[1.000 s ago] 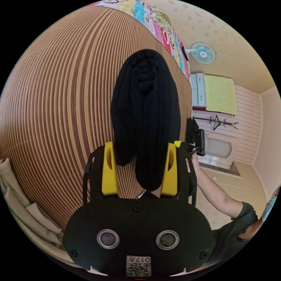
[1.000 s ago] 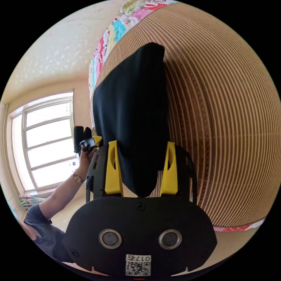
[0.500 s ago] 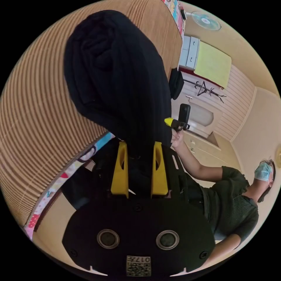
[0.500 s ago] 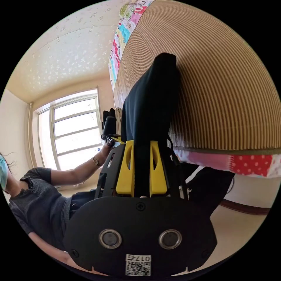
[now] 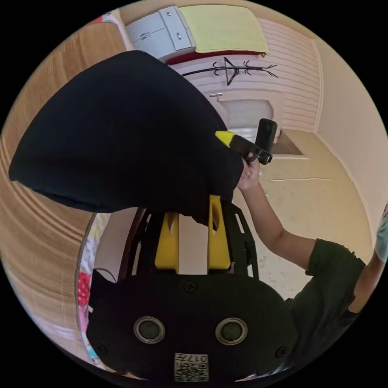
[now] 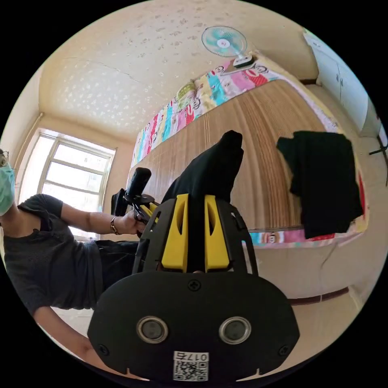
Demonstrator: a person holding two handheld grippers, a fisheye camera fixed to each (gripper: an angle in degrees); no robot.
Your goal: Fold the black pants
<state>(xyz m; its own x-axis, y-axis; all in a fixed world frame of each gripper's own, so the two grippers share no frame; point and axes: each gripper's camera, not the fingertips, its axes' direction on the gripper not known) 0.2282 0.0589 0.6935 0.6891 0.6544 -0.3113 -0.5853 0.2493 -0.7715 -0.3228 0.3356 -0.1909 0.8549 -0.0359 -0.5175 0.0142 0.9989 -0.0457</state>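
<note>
The black pants (image 5: 121,133) hang bunched in a thick bundle in the left gripper view, draped over the tips of my left gripper (image 5: 193,210). Its yellow jaws stand close together, and the cloth hides their tips. In the right gripper view a fold of the black pants (image 6: 214,169) rises from between the narrow yellow jaws of my right gripper (image 6: 196,202), which is shut on it. A hand holds the right gripper (image 5: 250,147) just beside the bundle. The left gripper (image 6: 137,194) sits at the cloth's other end, also held by a hand.
A bed with a striped bamboo mat (image 6: 250,133) and a colourful sheet lies behind. Another black garment (image 6: 323,182) hangs over its near edge. The person (image 6: 48,250) stands at the left by a window (image 6: 68,169). A white cabinet (image 5: 157,30) and coat rack (image 5: 230,68) stand on the far wall.
Both grippers went from open around the pants on the mat to shut on them. The pants have been lifted off the mat, and both cameras have swung toward the room.
</note>
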